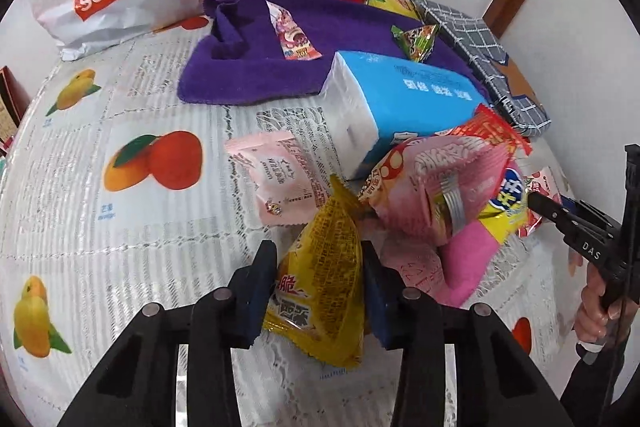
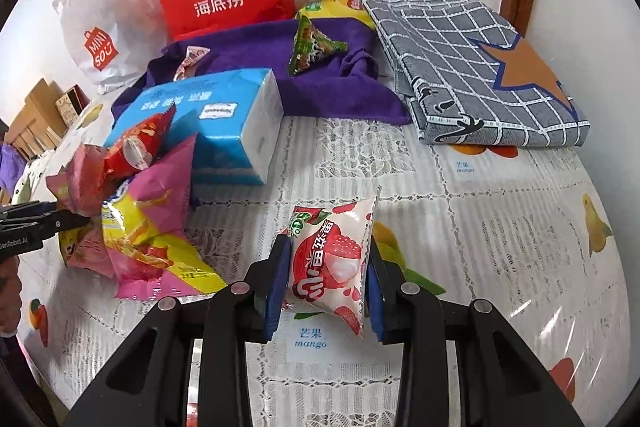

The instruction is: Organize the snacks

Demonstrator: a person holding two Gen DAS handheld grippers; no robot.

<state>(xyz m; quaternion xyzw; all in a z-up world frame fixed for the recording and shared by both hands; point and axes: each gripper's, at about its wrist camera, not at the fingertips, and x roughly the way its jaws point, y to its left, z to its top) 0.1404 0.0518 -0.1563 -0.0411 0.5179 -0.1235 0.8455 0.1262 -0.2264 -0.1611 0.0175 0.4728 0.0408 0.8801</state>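
The left tool (image 1: 318, 287) was clamped on a yellow packet (image 1: 320, 291), just left of the snack heap (image 2: 136, 219); its lower print was partly hidden by the pads. The heap leaned on the tissue pack (image 2: 208, 115), wrappers overlapping, hard to separate. Right of the heap, the right tool (image 2: 326, 287) gripped a lychee packet (image 2: 332, 263) above the surface (image 2: 480, 247).
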